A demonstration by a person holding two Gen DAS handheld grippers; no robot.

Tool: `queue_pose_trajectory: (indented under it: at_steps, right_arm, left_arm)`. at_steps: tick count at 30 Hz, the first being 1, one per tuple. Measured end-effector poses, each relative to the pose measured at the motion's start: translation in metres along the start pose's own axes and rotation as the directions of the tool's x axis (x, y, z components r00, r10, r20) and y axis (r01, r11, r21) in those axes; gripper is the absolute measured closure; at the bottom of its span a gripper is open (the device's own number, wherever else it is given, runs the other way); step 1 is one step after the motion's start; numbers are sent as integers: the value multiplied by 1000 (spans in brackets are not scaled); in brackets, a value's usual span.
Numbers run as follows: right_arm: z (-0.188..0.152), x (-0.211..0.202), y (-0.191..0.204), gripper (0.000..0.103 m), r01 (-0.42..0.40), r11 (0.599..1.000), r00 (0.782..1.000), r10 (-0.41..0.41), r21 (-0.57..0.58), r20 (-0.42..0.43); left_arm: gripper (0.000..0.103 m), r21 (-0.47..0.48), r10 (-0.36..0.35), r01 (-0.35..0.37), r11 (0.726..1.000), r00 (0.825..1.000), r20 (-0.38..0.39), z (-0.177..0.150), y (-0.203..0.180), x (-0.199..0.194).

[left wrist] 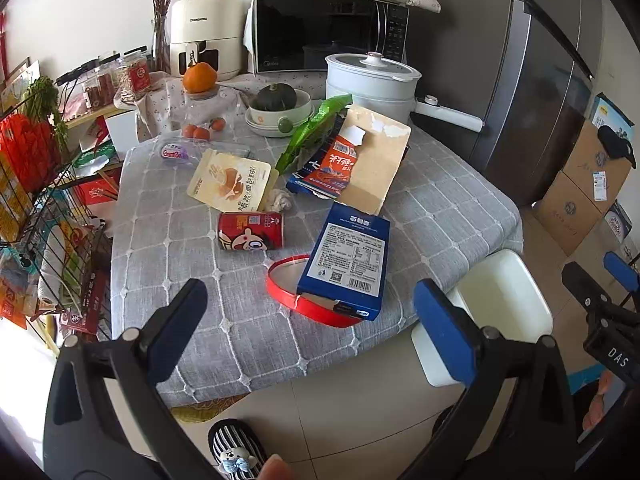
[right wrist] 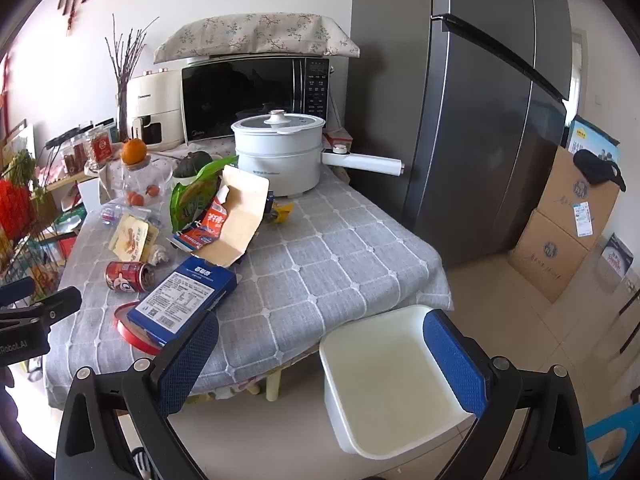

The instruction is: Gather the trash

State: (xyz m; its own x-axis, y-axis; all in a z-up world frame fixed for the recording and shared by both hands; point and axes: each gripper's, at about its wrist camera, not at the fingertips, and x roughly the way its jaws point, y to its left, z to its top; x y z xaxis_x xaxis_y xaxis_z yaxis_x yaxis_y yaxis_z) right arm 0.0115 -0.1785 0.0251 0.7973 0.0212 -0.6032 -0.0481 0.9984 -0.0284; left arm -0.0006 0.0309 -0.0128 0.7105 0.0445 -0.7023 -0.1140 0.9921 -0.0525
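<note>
Both tongs are held released, jaws spread wide with nothing between them. The left gripper (left wrist: 308, 320) is poised over the near edge of the table (left wrist: 180, 240), which is covered with a grey checked cloth; the right gripper (right wrist: 320, 356) is poised beyond the table's near corner, above the white bin (right wrist: 384, 364) standing on the floor.

The trash is found scattered on the cloth. In the left wrist view, a blue box (left wrist: 348, 256) lies at 12 o'clock from the left gripper, resting partly on a red ring lid (left wrist: 288, 296). A red can (left wrist: 250, 230) lies on its side at 11 o'clock, just beside the box. Farther back are noted a cream snack packet (left wrist: 230, 180), a crumpled tissue (left wrist: 282, 200), a torn brown carton (left wrist: 372, 160), a red-and-blue wrapper (left wrist: 328, 168) and a green bag (left wrist: 316, 128). The white bin is seen at 3 o'clock of the box, off the table edge.

A white pot (left wrist: 372, 84) and a microwave (left wrist: 328, 28) stand at the table's far end
</note>
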Motion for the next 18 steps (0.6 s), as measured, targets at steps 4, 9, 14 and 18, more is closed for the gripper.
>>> queue_pose_trajectory:
  at_steps: [4,9,14,18]
  right_arm:
    - [-2,-1,1,0,1,1000,1000,-1,-2,0]
    - [-2,0,0,0,13,1000,1000,-13,0,0]
    - [-2,0,-2,0,14,1000,1000,-14,7,-3]
    - [-2,1,-2,0,14,1000,1000,-14,3,-3]
  left_arm:
    - [1,8,8,-8,1000,1000,1,-2,0,0]
    - [1,7,6,-6,1000,1000,-5,-4,1,1]
    - [1,6,4,-4,1000,1000,1,-4,3,0]
    - [1,8,6,-6,1000,1000,0,-4,2,0]
